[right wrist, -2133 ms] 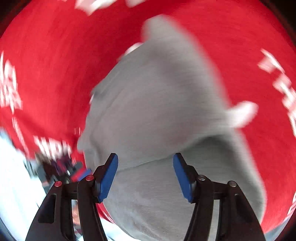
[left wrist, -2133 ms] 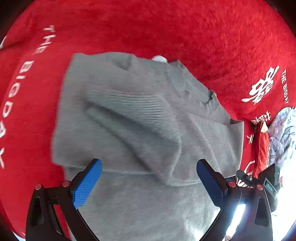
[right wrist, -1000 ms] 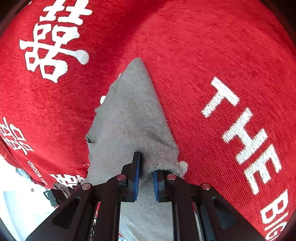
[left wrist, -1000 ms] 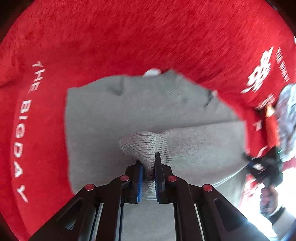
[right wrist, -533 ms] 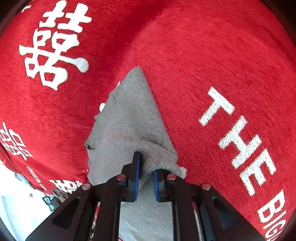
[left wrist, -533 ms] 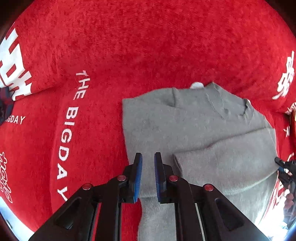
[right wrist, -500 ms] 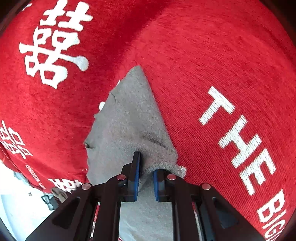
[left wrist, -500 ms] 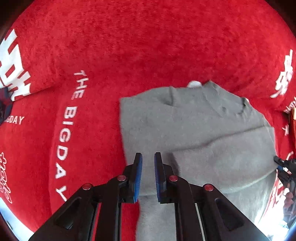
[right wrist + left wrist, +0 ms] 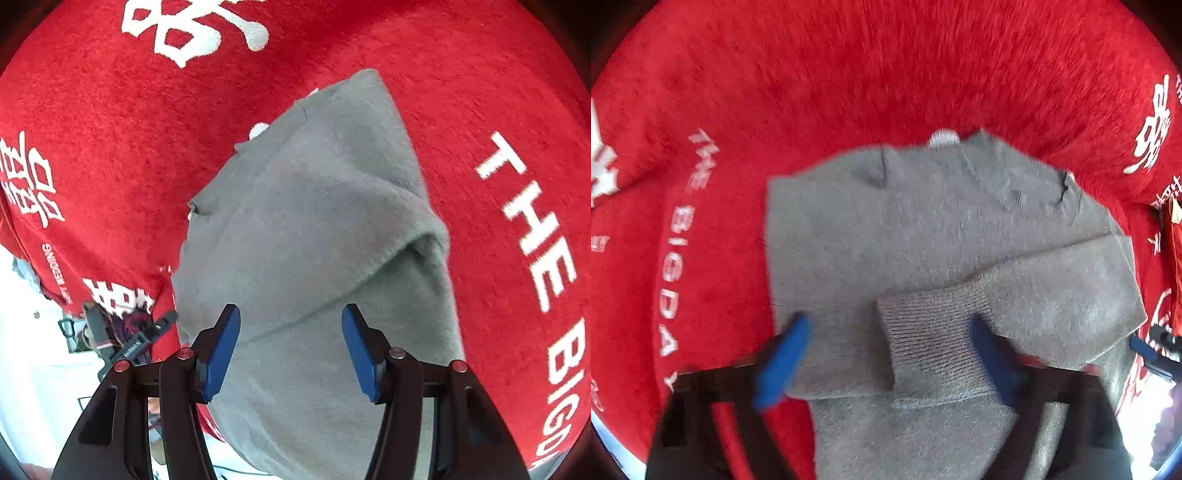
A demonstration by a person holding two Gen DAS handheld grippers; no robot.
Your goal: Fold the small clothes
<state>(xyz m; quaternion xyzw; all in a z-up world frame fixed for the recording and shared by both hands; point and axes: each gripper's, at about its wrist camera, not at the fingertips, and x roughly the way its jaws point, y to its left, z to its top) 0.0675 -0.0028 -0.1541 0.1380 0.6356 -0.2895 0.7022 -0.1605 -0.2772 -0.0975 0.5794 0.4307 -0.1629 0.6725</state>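
Observation:
A small grey knit sweater [image 9: 923, 229] lies on a red cloth with white lettering. One sleeve is folded across its body, with the ribbed cuff [image 9: 931, 332] near the middle. My left gripper [image 9: 886, 354] is open just above the cuff, its blue pads blurred and wide apart on either side of it. In the right wrist view the sweater [image 9: 314, 221] shows with a rounded fold along its right side. My right gripper [image 9: 291, 347] is open above the sweater, holding nothing.
The red cloth [image 9: 849, 74] covers the whole surface, with "THE BIG DAY" text left of the sweater. The right gripper's tool [image 9: 1156, 350] shows at the cloth's right edge. The left gripper's tool [image 9: 125, 343] and a white floor lie at the left.
Both grippers have opened. The left one let go of the cuff, which now lies flat on the sweater. The right one released the folded edge and pulled back.

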